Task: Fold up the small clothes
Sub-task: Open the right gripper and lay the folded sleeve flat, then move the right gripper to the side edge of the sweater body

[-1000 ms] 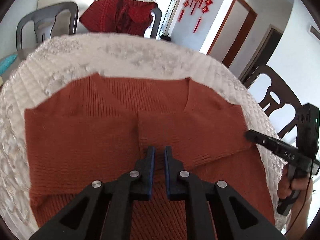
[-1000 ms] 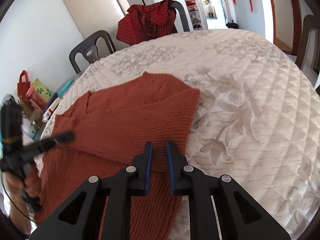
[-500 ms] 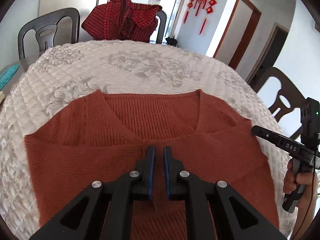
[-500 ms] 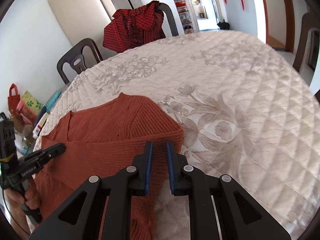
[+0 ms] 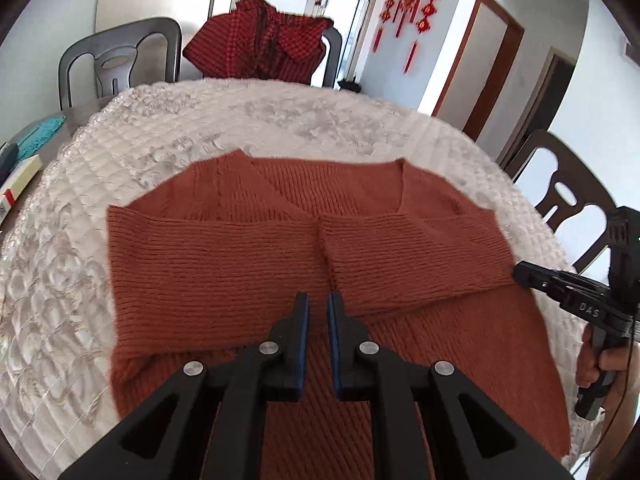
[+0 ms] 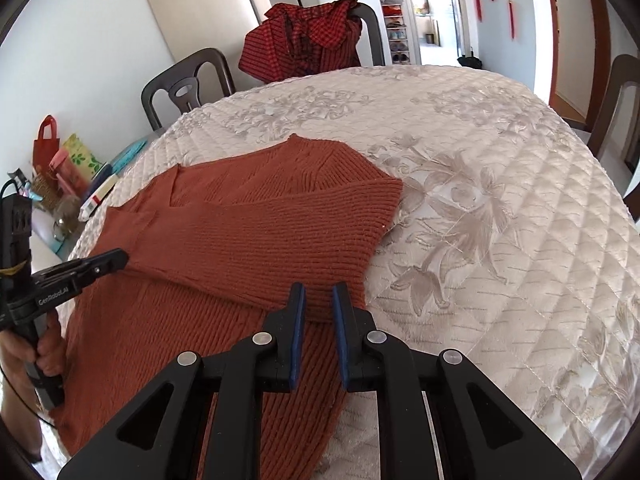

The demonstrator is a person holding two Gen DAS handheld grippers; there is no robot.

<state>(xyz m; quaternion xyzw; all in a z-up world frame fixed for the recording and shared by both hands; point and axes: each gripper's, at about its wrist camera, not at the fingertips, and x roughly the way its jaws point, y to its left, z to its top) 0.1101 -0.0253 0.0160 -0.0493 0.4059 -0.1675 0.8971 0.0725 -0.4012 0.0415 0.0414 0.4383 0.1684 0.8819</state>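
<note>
A rust-orange knit sweater lies flat on the quilted white tablecloth, both sleeves folded across the chest, cuffs meeting near the middle. My left gripper hovers just above the sweater's middle by the cuffs, its jaws a narrow gap apart and empty. My right gripper is over the sweater's right edge, below the folded sleeve, jaws a little apart and empty. Each gripper shows in the other's view: the right one at the sweater's right side, the left one at its left side.
A red checked garment hangs over a chair at the far side of the table. Dark chairs stand around it. Boxes, bags and a bottle sit off the table's left edge. The tablecloth stretches wide to the right.
Both grippers have come back down and forward over the sweater after pulling back. The sweater lies the same, sleeves folded in.
</note>
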